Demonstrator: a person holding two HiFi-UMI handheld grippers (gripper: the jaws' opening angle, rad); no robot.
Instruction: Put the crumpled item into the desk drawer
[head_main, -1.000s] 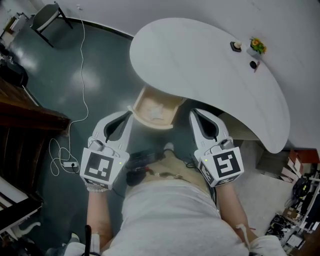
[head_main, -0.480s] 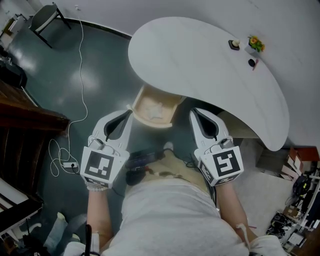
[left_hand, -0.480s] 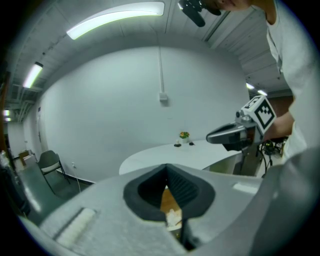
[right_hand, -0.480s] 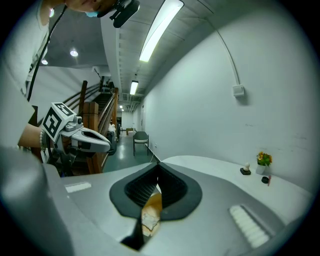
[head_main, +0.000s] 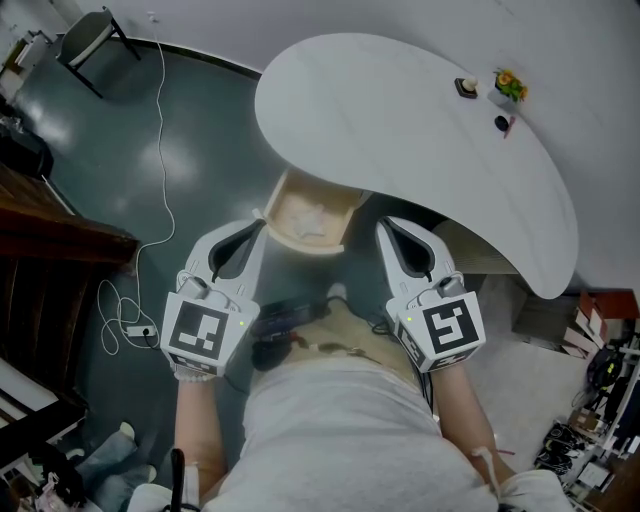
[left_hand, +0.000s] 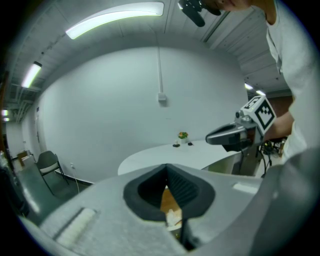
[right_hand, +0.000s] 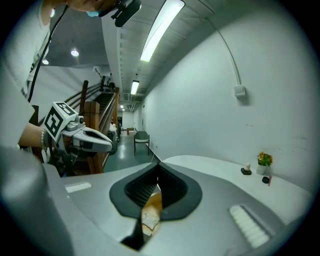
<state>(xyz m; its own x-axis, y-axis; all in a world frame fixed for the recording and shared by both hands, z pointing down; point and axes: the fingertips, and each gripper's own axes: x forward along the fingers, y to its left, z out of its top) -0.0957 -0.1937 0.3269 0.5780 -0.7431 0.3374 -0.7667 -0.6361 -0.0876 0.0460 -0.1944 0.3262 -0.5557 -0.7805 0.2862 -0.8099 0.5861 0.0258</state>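
Observation:
Under the white curved desk (head_main: 400, 130) a wooden drawer (head_main: 278, 206) stands pulled out. A white crumpled item (head_main: 312, 217) lies inside it. My left gripper (head_main: 258, 222) is shut and holds nothing, its tips just left of the drawer's front. On the drawer's right side, my right gripper (head_main: 384, 226) is also shut and holds nothing. In the left gripper view the joined jaws of the left gripper (left_hand: 166, 167) frame the drawer and the crumpled item (left_hand: 173, 216). The right gripper view shows the right gripper (right_hand: 158, 165) over the same crumpled item (right_hand: 148, 218).
A small flower pot (head_main: 511, 87) and two little dark objects (head_main: 467, 88) sit at the desk's far end. A chair (head_main: 95, 35) and a white cable (head_main: 165, 150) are on the floor at left, beside dark wooden steps (head_main: 50, 225). Another person's legs (head_main: 110, 465) show at bottom left.
Both grippers and the drawer have stayed almost still. A person's legs have come into view at the bottom left.

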